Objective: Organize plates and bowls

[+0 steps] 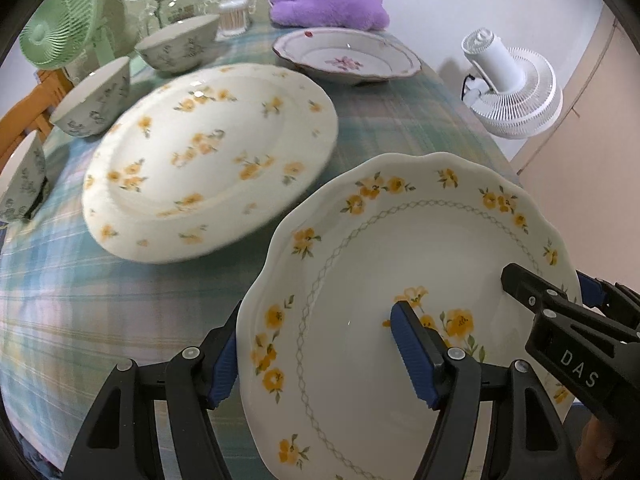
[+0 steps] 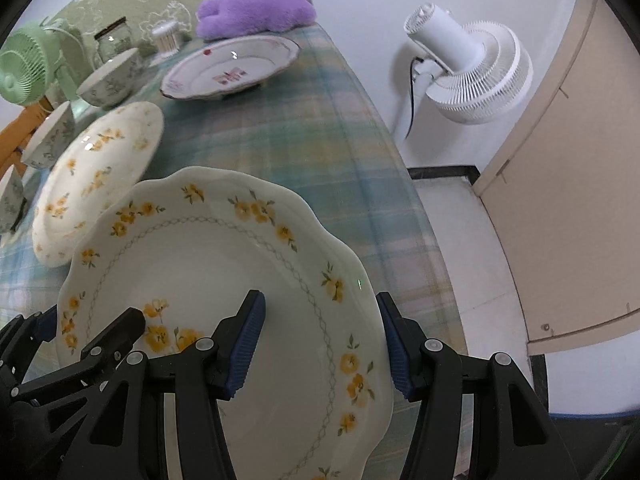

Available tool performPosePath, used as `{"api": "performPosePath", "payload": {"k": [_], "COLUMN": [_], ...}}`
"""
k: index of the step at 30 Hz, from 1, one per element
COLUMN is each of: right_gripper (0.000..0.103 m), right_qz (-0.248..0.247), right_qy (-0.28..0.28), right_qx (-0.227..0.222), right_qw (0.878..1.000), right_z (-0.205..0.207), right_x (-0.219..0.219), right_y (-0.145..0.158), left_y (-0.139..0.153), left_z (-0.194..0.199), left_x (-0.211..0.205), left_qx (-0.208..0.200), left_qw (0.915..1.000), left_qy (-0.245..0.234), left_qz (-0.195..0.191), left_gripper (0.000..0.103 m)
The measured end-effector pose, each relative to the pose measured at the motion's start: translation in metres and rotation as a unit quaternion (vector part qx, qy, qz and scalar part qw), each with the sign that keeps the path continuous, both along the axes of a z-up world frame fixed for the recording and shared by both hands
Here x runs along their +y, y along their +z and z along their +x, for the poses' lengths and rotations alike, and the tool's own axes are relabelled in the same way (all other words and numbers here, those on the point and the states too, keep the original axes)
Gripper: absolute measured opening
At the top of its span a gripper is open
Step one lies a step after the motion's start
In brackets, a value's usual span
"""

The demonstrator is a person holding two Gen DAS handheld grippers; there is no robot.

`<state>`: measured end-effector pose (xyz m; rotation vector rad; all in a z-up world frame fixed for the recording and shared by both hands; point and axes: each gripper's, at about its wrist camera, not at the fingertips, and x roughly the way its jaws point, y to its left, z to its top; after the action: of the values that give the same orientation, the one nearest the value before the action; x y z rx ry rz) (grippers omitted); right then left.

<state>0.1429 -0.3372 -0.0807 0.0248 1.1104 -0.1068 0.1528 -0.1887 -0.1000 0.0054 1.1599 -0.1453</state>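
Note:
A scalloped plate with yellow flowers (image 1: 360,280) (image 2: 224,264) is held between both grippers above the near table edge. My left gripper (image 1: 316,348) is shut on its left rim. My right gripper (image 2: 320,344) is shut on its right rim; its finger also shows in the left wrist view (image 1: 560,320). A larger round yellow-flower plate (image 1: 208,160) (image 2: 96,176) lies beyond it to the left. A pink-flower deep plate (image 1: 348,56) (image 2: 232,68) sits at the far side. Three floral bowls (image 1: 96,100) (image 2: 52,136) line the left edge.
The table has a plaid cloth (image 1: 400,120). A green fan (image 1: 60,32), a glass jar (image 1: 176,4), a toothpick holder (image 1: 234,18) and a purple plush (image 1: 328,0) stand at the back. A white fan (image 2: 468,68) stands on the floor right of the table.

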Motion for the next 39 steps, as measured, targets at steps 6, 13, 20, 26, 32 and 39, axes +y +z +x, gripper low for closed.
{"api": "performPosePath", "payload": {"k": [6,13,20,26,32,39], "right_gripper": [0.06,0.062,0.085,0.085,0.085,0.085], "right_qz": [0.011,0.053,0.031,0.036,0.041,0.043], "right_qy": [-0.005,-0.014,0.02,0.044,0.053,0.032], "right_qx": [0.013,0.014,-0.045,-0.063,-0.082,-0.09], "right_qw": [1.0,0.998,0.998,0.996,0.994,0.995], "right_z": [0.002,0.001,-0.005,0.001,0.012,0.037], "right_x": [-0.011,-0.021,0.009,0.043,0.082,0.123], "right_y": [-0.009,-0.007,0.032,0.053,0.068,0.075], "left_y": [-0.001,0.007,0.04,0.054,0.065,0.071], "left_z": [0.003,0.004,0.002,0.006,0.02,0.052], "left_x": [-0.008,-0.008,0.0,0.031,0.069,0.109], "left_qx": [-0.003,-0.003,-0.035,-0.048,-0.062,-0.08], "left_qw": [0.9999,0.9997,0.9991,0.9989,0.998,0.9966], "left_qy": [0.002,0.0,-0.019,-0.003,0.012,0.02], "left_qz": [0.014,0.025,0.014,0.004,-0.004,0.005], "left_gripper": [0.071,0.075,0.09,0.094,0.094,0.094]}}
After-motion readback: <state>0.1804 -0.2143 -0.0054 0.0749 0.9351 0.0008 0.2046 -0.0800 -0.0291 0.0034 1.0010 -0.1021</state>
